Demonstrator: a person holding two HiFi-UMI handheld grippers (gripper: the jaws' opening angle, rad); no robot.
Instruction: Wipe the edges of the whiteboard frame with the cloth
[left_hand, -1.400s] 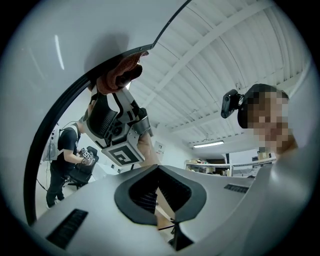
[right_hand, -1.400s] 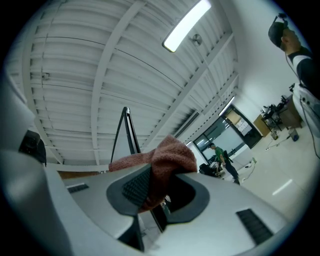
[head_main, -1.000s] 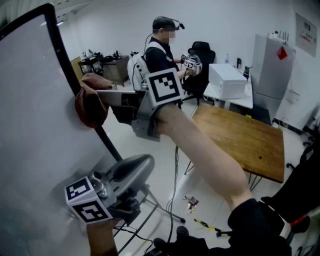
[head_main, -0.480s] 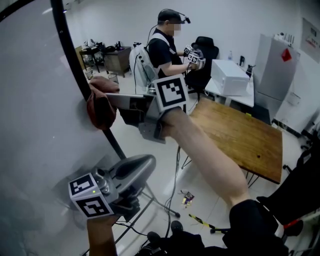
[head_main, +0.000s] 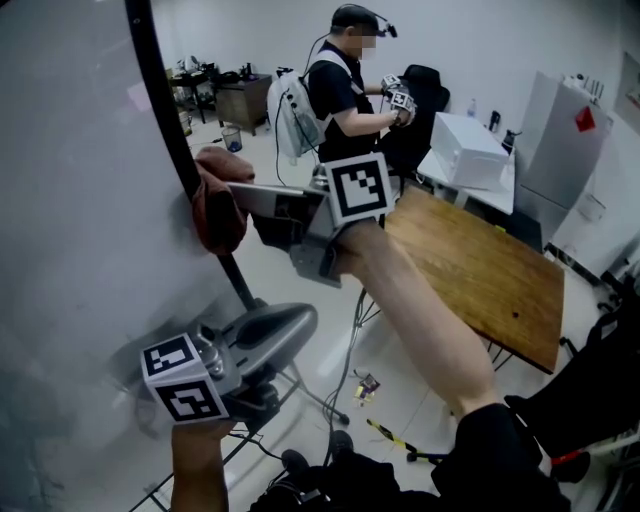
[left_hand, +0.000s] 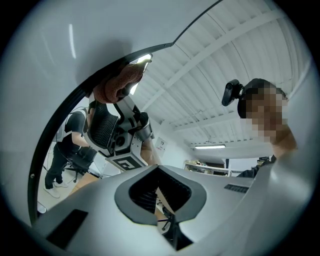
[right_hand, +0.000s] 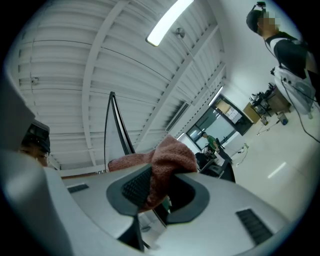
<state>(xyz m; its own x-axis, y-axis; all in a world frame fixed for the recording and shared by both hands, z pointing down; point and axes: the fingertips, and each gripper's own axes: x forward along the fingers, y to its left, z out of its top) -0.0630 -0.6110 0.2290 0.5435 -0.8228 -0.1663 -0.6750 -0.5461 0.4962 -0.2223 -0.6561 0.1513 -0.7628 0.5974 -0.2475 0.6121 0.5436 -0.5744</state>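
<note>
1. Cloth (head_main: 215, 205), reddish-brown, pressed against the black whiteboard frame (head_main: 165, 110) and clamped in the right hand-held gripper (head_main: 232, 196).
2. Left hand-held gripper (head_main: 290, 325), below the cloth, has its jaws together and holds nothing.

Whiteboard (head_main: 70, 200), black-framed: one. Cloth (head_main: 218, 205), reddish-brown: one. Grippers: two, namely left gripper (head_main: 293, 324) and right gripper (head_main: 240, 200). Wooden table (head_main: 480, 270): one. Standing person (head_main: 345, 90): one. White box (head_main: 465, 150): one. Office chair (head_main: 422, 95): one. Grey cabinet (head_main: 570, 150): one.
</note>
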